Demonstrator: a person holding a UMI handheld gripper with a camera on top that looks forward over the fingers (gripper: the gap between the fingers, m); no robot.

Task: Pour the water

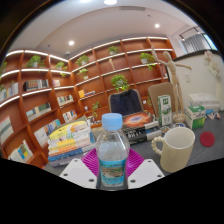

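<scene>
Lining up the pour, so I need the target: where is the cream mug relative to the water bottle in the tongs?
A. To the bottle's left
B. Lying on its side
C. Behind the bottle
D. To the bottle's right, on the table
D: the mug stands upright on the table right of the bottle, which stands between the tongs.

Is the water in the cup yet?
Not yet. Done: the claw has the bottle between its fingers and looks shut on it. In hand: the bottle stands upright with its blue cap on. Left: open it, move over to the cup beside it, tip and pour.
</scene>
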